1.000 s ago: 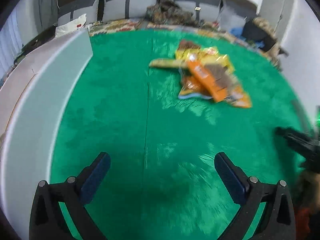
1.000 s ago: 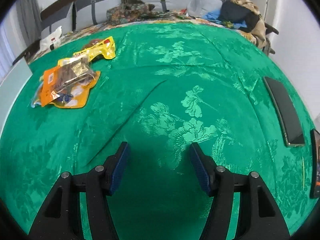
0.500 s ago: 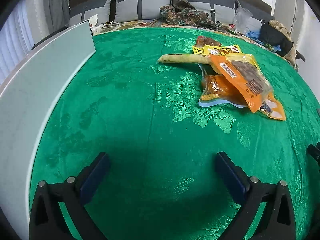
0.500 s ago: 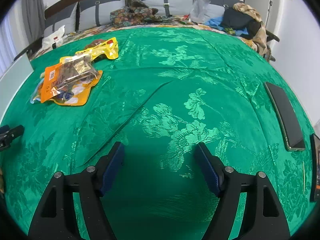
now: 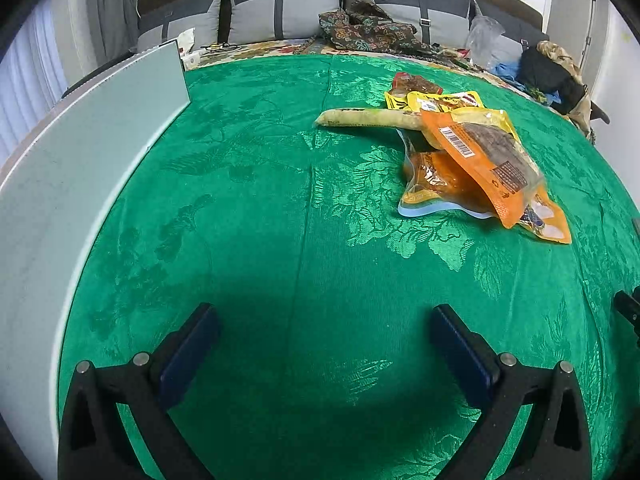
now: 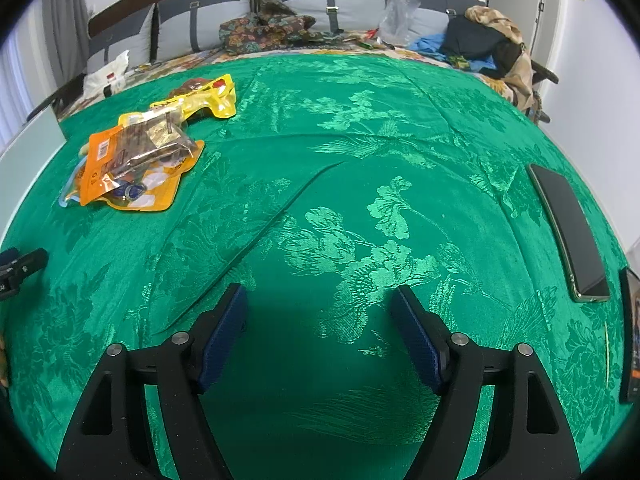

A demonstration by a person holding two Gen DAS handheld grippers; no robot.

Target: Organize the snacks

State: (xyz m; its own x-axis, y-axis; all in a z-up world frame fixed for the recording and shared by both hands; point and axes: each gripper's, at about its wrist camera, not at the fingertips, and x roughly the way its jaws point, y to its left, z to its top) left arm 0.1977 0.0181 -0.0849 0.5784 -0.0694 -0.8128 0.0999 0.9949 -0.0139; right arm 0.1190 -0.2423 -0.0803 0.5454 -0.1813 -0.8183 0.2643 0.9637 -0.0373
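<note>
Right tongs (image 6: 318,320) just widened, empty, snack pile (image 6: 136,156) far left

From my seat, the tablecloth (image 5: 248,208) is my landmark. On it, toward its far side, I see the snack packets (image 5: 472,160) piled overlapping, a long stick-shaped pack (image 5: 368,118) jutting left from under the heap. A flat panel (image 5: 80,160) stands along the cloth's left edge. A phone (image 6: 568,232) lies near its right edge. Behind the cloth, cushions (image 5: 280,12) line the back.
</note>
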